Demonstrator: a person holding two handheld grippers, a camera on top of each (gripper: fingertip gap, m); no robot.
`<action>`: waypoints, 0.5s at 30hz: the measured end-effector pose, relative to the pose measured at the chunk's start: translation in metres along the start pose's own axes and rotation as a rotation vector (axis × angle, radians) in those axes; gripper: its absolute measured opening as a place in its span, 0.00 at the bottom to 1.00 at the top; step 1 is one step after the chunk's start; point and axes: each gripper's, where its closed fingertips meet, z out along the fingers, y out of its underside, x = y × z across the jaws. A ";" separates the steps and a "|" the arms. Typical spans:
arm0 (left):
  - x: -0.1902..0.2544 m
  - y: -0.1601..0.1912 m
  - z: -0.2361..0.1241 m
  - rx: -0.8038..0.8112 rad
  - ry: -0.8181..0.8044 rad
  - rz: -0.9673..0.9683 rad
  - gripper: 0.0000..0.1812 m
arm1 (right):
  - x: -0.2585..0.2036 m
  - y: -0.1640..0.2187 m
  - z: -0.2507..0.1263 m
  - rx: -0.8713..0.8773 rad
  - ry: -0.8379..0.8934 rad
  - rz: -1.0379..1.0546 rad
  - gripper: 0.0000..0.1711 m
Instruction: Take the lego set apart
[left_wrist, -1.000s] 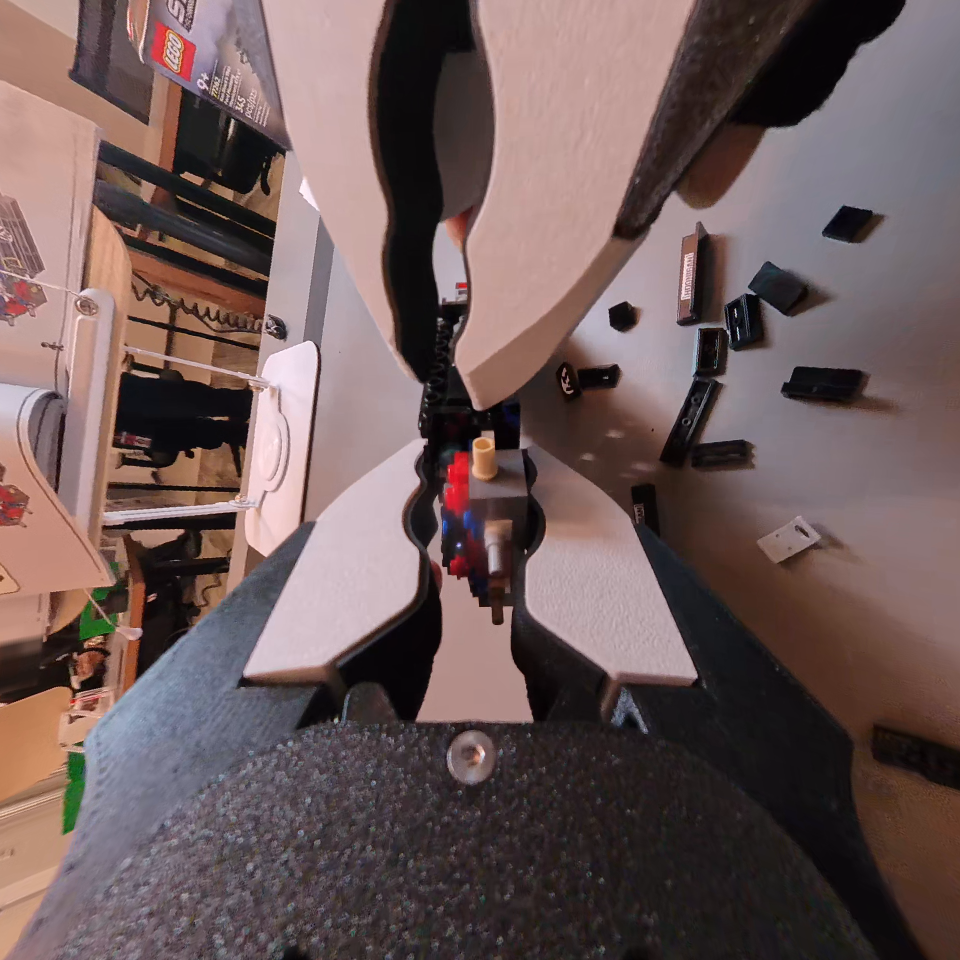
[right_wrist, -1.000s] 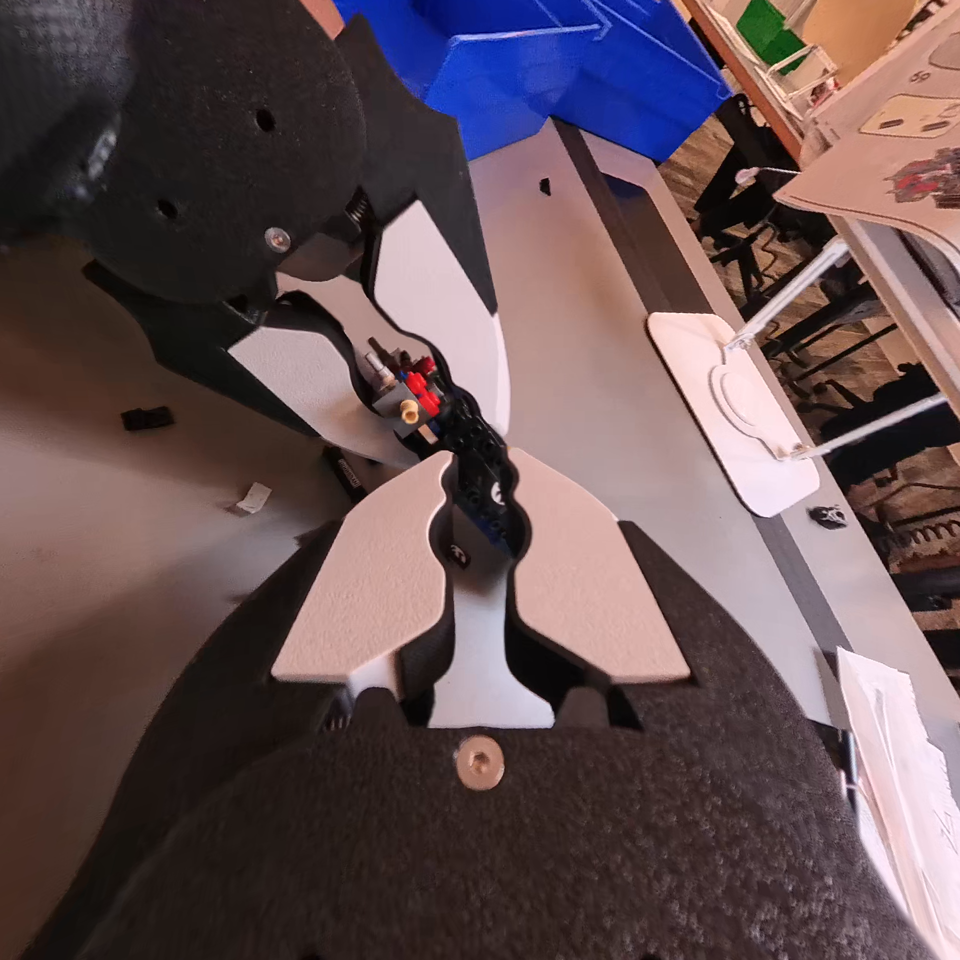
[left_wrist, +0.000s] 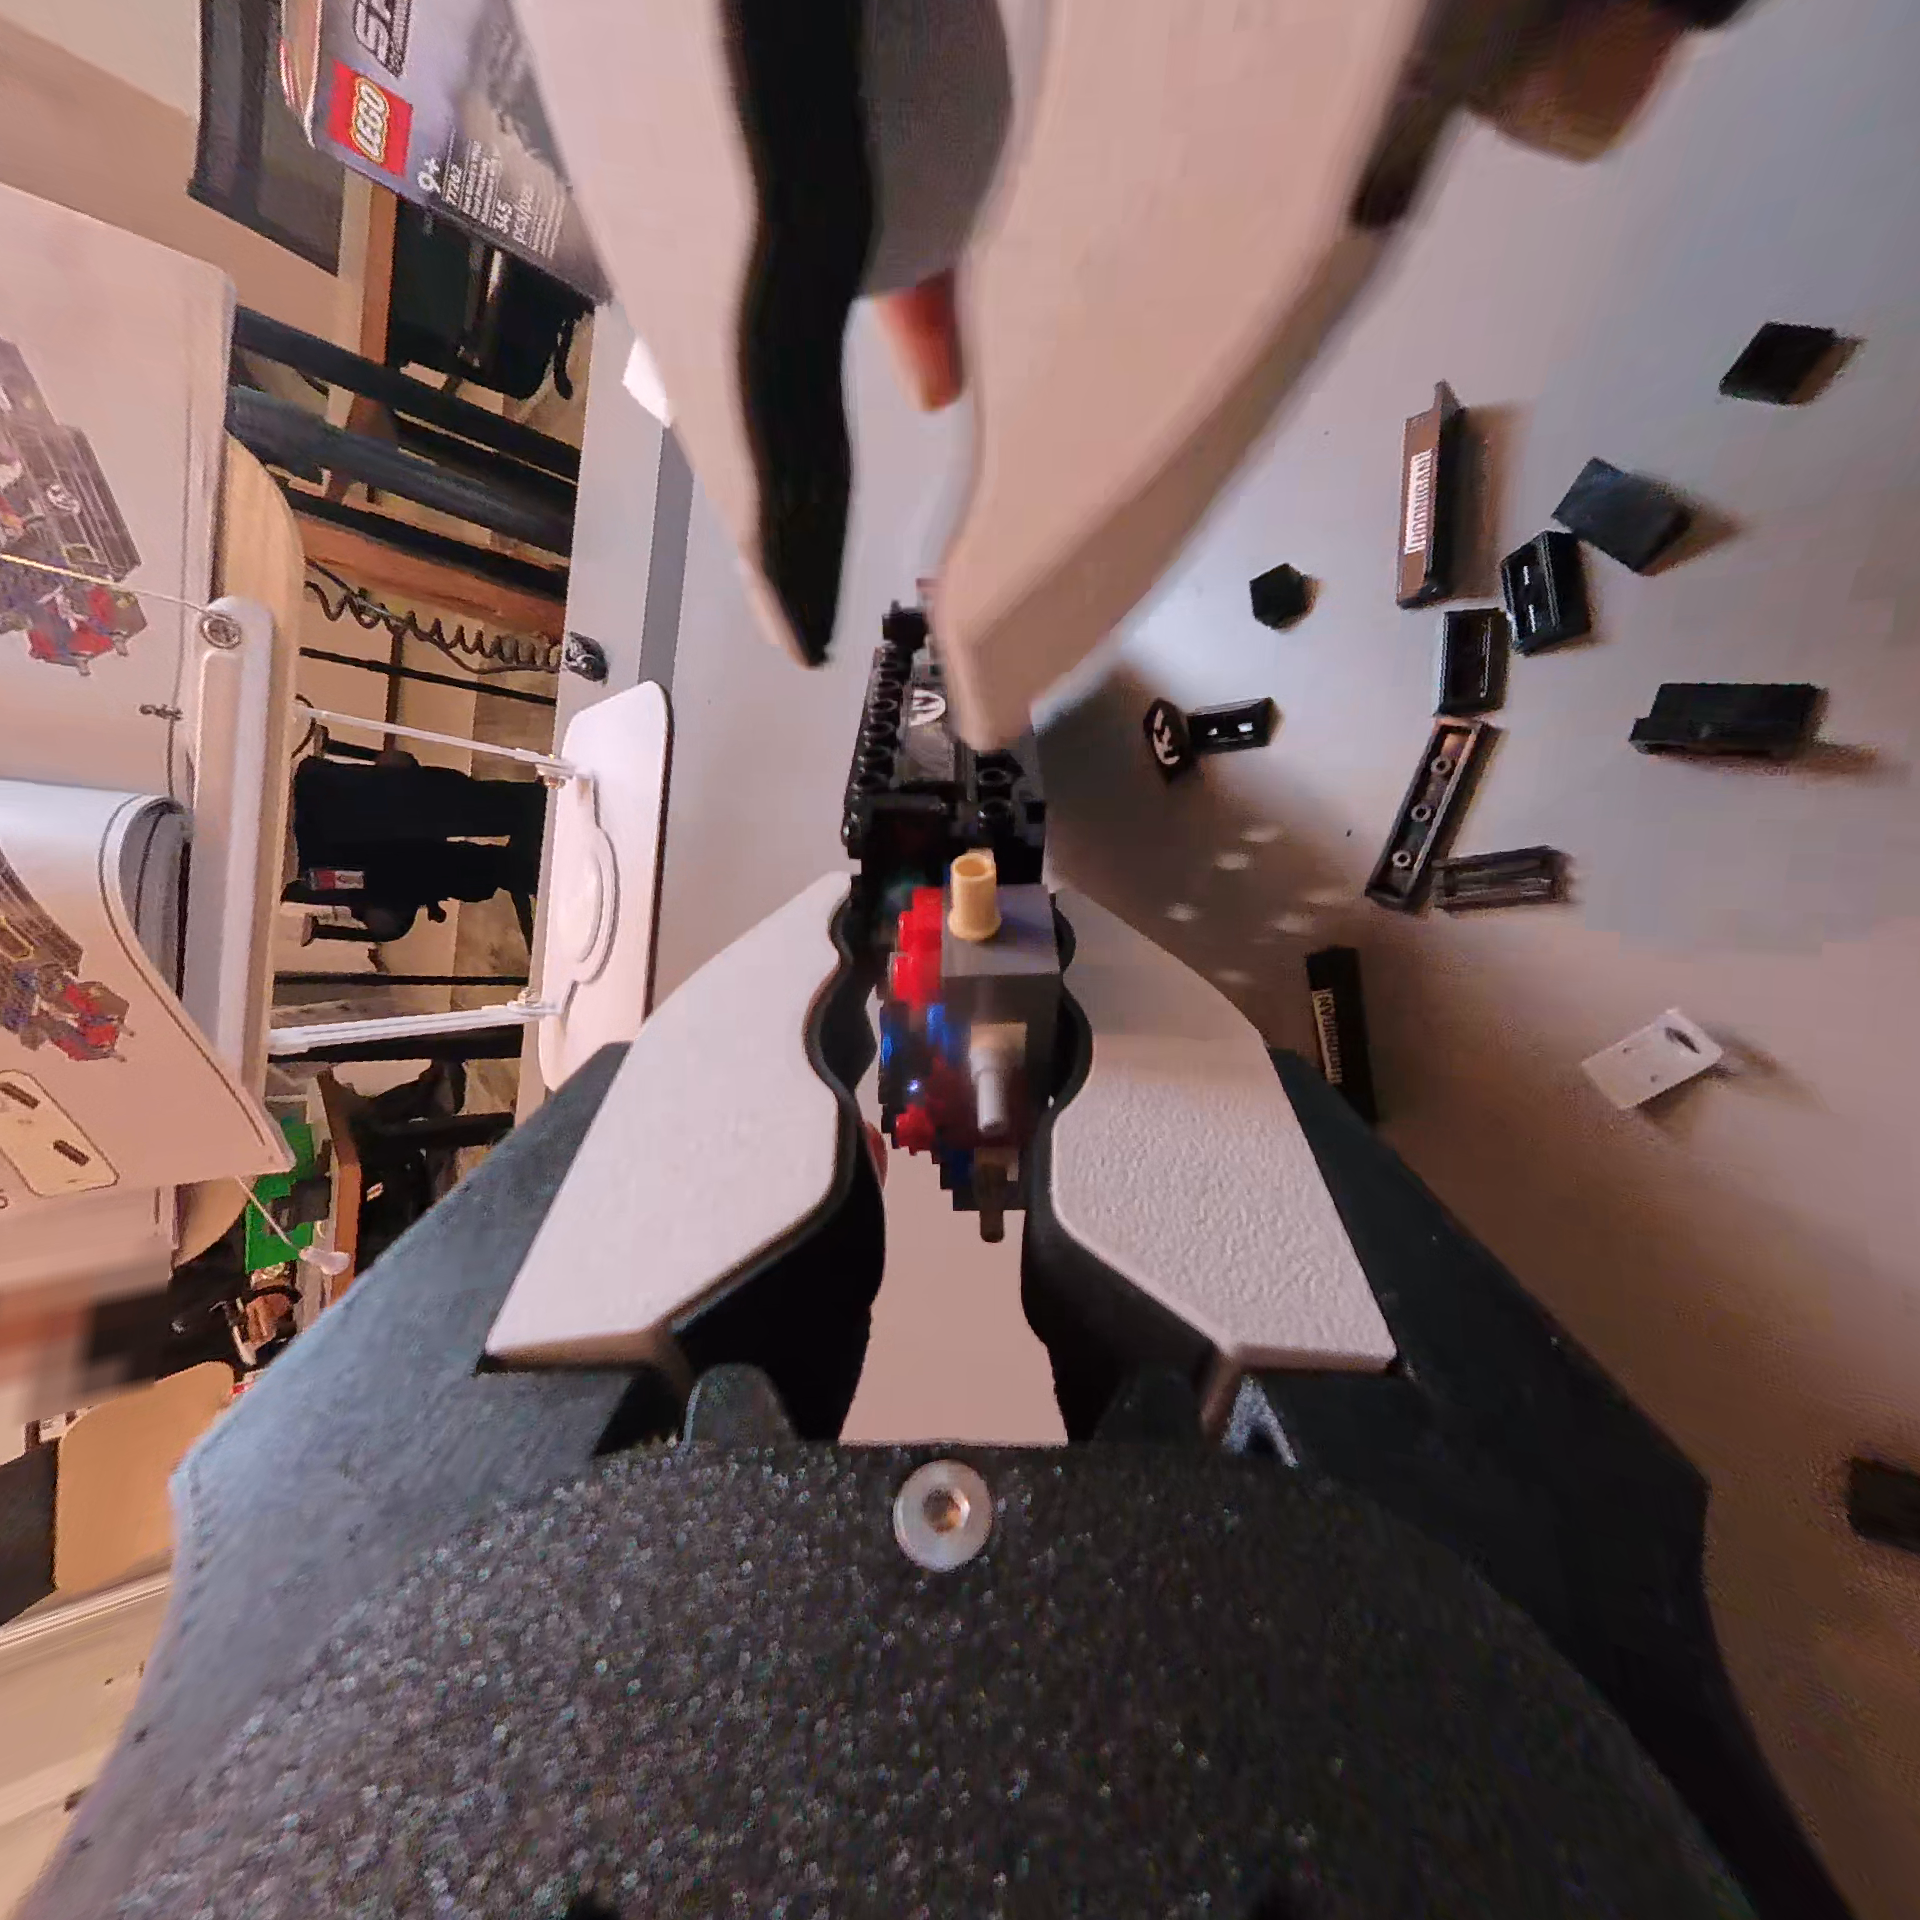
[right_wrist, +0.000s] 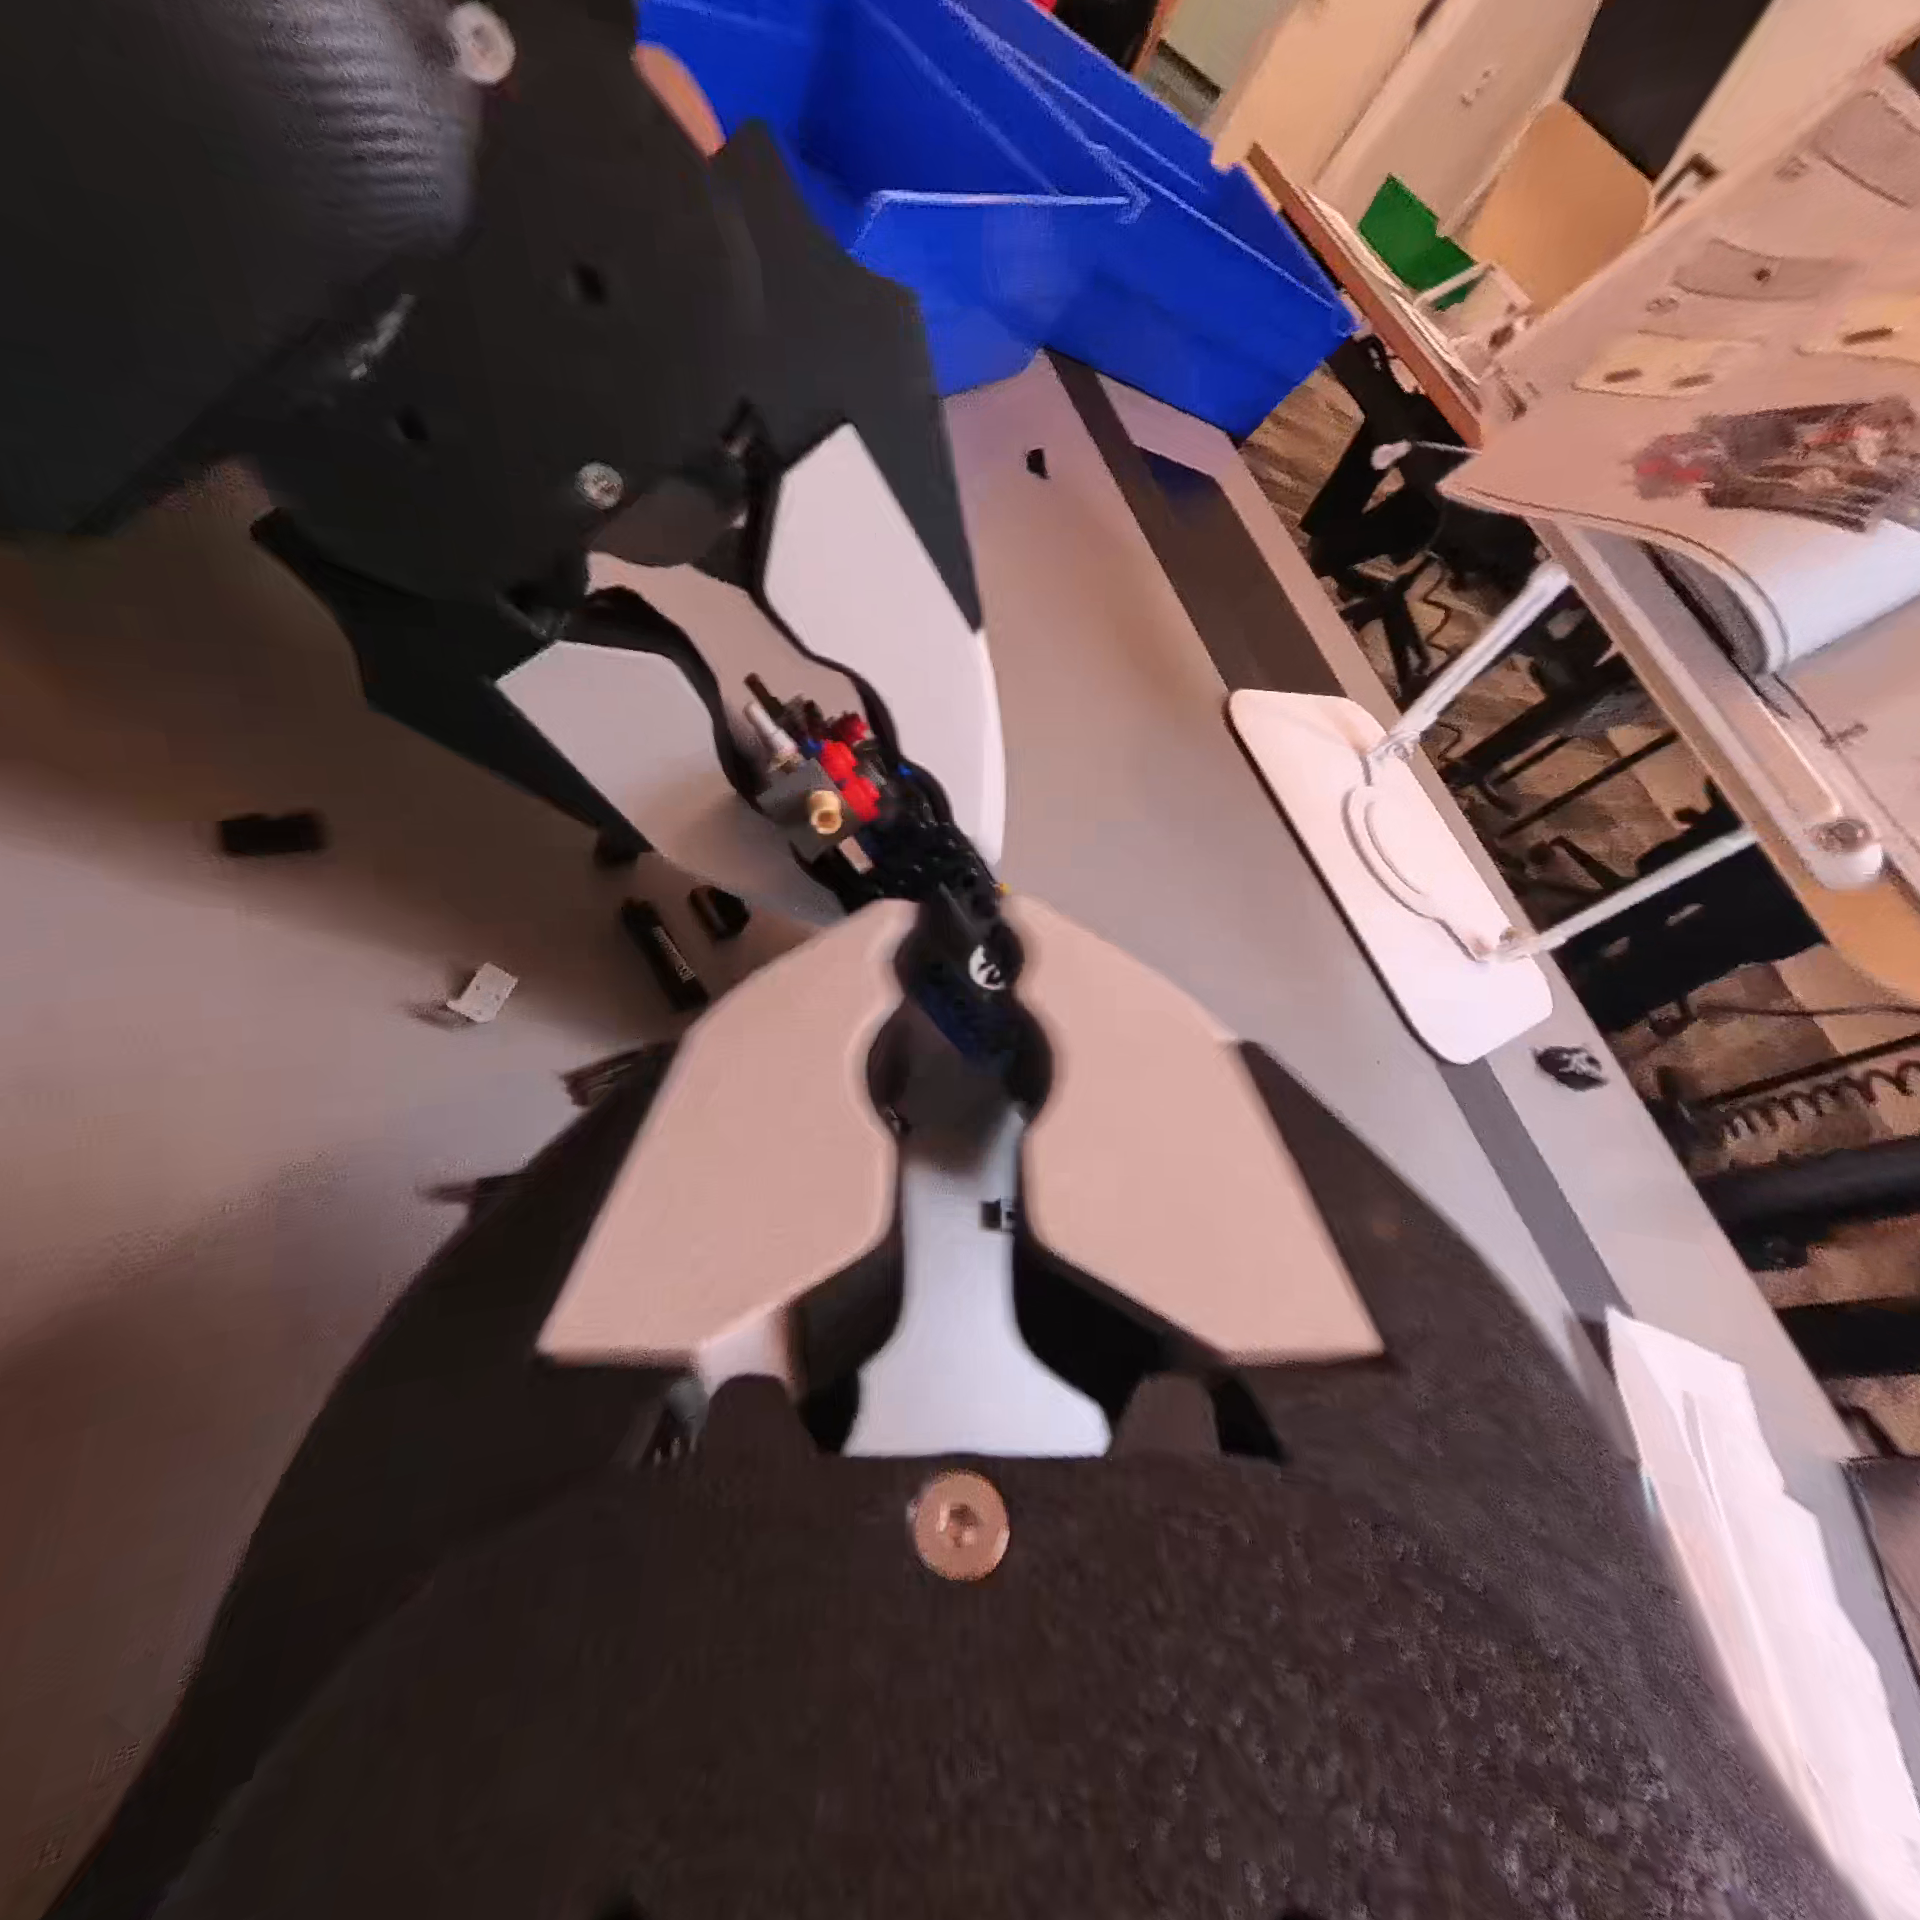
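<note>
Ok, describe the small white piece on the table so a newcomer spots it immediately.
Start at the grey table in the left wrist view, right of the left gripper, where loose black Lego pieces lie scattered. Below them lies the white piece: flat, squarish, the only pale one.

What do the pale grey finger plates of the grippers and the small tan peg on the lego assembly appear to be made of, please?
The pale grey finger plates look like hard plastic with a matte, finely grained surface, possibly printed; they show no shine. The small tan peg looks like smooth moulded plastic with a faint sheen, like the grey block it stands in.
</note>
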 end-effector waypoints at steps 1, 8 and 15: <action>0.001 0.000 0.000 -0.001 -0.001 0.006 0.17 | -0.001 0.003 0.002 -0.018 -0.003 -0.013 0.14; 0.004 -0.004 -0.002 0.024 0.009 0.045 0.16 | -0.009 0.006 0.006 -0.037 -0.027 -0.083 0.09; 0.003 -0.005 -0.003 0.022 0.024 0.112 0.16 | -0.012 0.006 0.007 -0.056 -0.094 -0.234 0.06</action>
